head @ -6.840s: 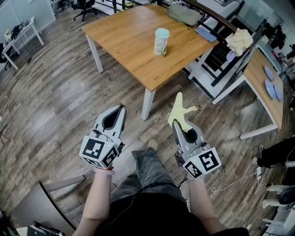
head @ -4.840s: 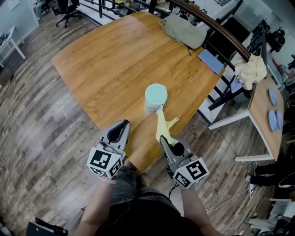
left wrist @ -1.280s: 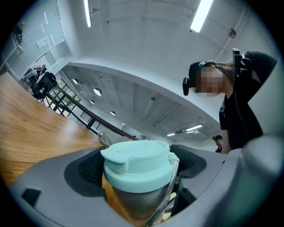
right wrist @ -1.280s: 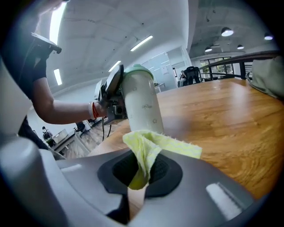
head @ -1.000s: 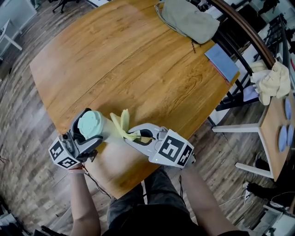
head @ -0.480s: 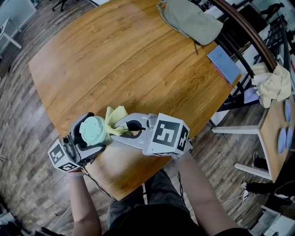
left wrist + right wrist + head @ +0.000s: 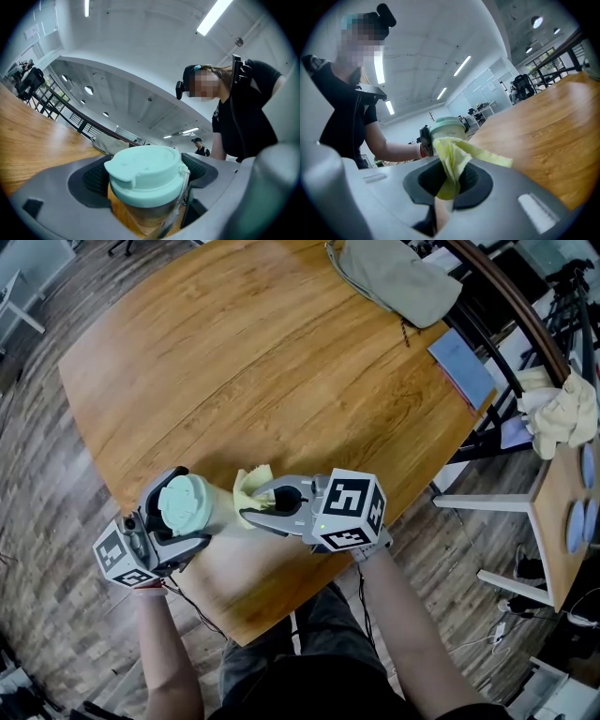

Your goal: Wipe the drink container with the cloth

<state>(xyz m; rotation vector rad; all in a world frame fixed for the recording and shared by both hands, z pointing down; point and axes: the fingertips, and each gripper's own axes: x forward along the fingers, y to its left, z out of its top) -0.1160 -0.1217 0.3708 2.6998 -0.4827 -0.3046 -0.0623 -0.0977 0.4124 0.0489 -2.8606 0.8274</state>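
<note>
The drink container (image 7: 181, 502) is showing as a round cup with a smooth mint-green lid that is carrying a raised flip tab, above a pale, cream-toned body; in the left gripper view a thin cord is hanging down beside the lid. It is sitting over the near edge area of the wooden table (image 7: 262, 362) and tilting so that its lid is facing up toward the head camera; whether its base is touching the tabletop cannot be told. The left gripper (image 7: 187, 512) is clasping it, its grey jaws with dark ribbed pads pressing in on both sides of the cup just under the lid. The right gripper (image 7: 255, 512) is pinching the cloth (image 7: 251, 493), a thin, soft, pale yellow rag that is bunching into folds between the clenched jaws and fanning out past their tips, its loose end lying against the side of the cup's body. The tabletop is glowing a warm orange-brown with long streaks of grain and a rounded outline, and grey-brown floor planks (image 7: 37, 456) are running beneath it. Along the far side of the table an olive-grey fabric bag (image 7: 398, 282) is slumping, and a flat blue notebook (image 7: 459, 357) is lying near the right edge.
</note>
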